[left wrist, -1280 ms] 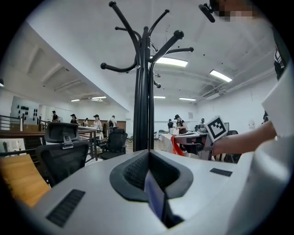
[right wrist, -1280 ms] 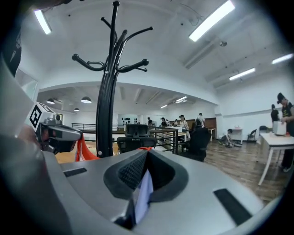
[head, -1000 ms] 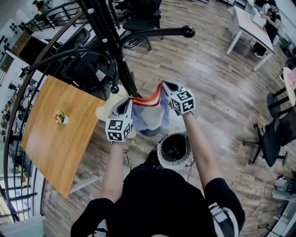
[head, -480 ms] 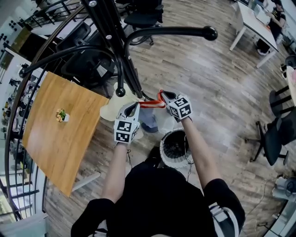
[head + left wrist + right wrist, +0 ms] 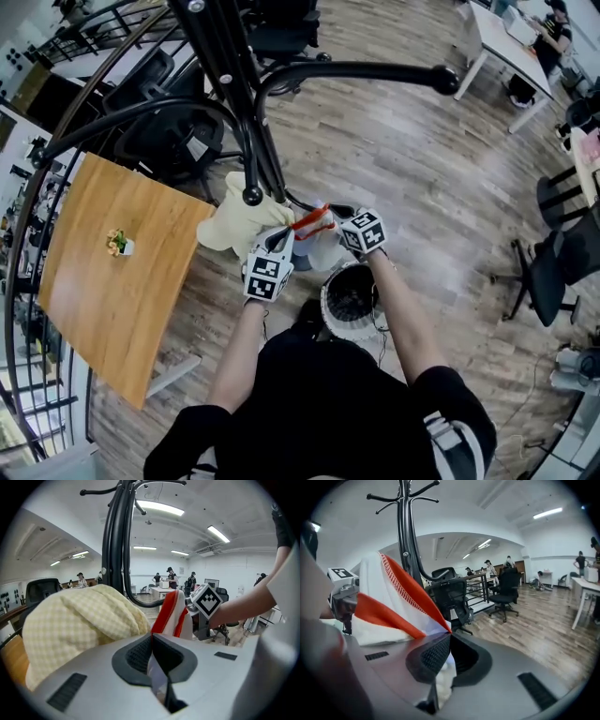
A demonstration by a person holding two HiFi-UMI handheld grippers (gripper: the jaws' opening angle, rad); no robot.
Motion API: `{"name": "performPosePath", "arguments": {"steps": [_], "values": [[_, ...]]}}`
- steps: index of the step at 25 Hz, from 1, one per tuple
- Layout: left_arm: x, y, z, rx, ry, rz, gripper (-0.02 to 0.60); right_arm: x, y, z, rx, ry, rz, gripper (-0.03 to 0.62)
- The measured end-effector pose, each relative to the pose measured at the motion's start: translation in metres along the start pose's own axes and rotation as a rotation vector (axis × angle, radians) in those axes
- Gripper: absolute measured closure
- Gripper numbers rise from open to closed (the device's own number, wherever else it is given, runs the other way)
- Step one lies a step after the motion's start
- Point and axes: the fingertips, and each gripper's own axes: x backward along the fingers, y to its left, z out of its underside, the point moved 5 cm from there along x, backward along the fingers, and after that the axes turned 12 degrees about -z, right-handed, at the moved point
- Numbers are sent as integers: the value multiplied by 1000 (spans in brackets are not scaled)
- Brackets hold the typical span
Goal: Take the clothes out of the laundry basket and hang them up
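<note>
White cloth with orange-red trim, the garment (image 5: 314, 225), stretches between the two grippers in front of the black coat stand (image 5: 234, 84). The left gripper (image 5: 279, 241) has its jaws pressed together on one edge of the fabric, a thin fold running down between them. The right gripper (image 5: 337, 214) likewise pinches the other edge, with the orange band fanning out from its closed jaws. A pale yellow checked garment (image 5: 234, 220) hangs on the stand just beside the left gripper. The round laundry basket (image 5: 339, 328) sits on the wooden floor directly below the grippers.
</note>
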Motion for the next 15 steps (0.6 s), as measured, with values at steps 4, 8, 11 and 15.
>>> {"name": "performPosePath", "arguments": {"steps": [4,8,11,15], "values": [[-7,-16,14,14,24,65,557,5,-3,6,-21,4,19,583],[-11,-19,11,30,-3,85,555,9,-4,9,-39,-1,31,531],[-11,-19,12,37,-15,96,555,15,-5,11,-43,-10,47,503],[-8,-20,16,43,-31,106,540,24,-7,16,-102,-49,52,472]]}}
